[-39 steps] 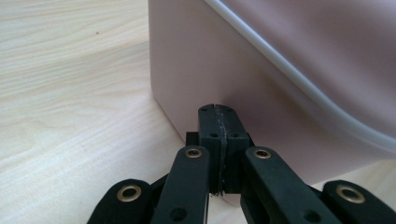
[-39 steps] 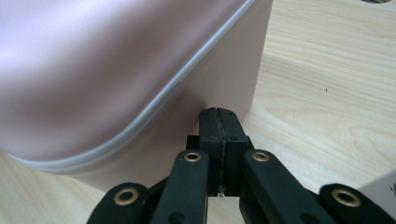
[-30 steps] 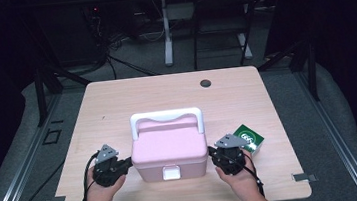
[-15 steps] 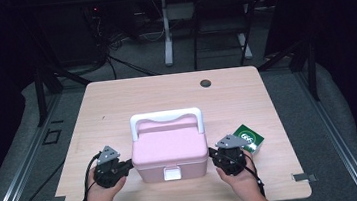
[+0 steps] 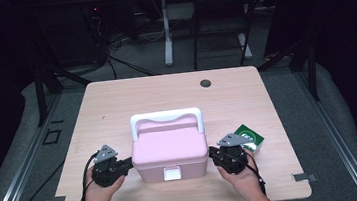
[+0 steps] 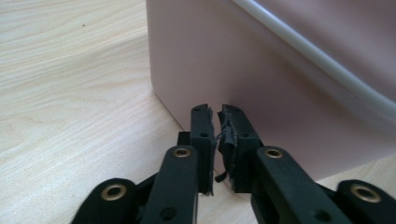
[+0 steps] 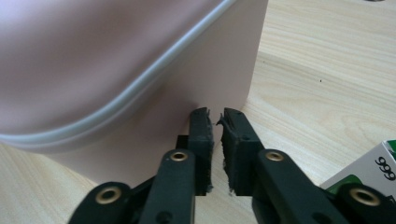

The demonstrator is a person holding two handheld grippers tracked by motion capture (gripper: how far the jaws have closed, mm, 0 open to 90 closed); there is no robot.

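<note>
- The left tool (image 6: 218, 112) had its jaws just parting to a narrow slit, nothing between them, tips at the left wall of the pink box (image 5: 169, 149).
- The right tool (image 7: 215, 114) had likewise just cracked open, empty, against the box's right wall.
- The box sat on the table (image 5: 116, 99) near its front edge, white handle (image 5: 166, 117) up.
- A green carton (image 5: 249, 137) lay partly hidden behind the right tool; its print was unreadable.

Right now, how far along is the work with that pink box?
Early. The pink box sits shut on the table; nothing visibly done. In hand: left gripper and right gripper flank its sides, fingers just opening a crack, nothing between them. Opening or moving it is left, I'd guess.
</note>
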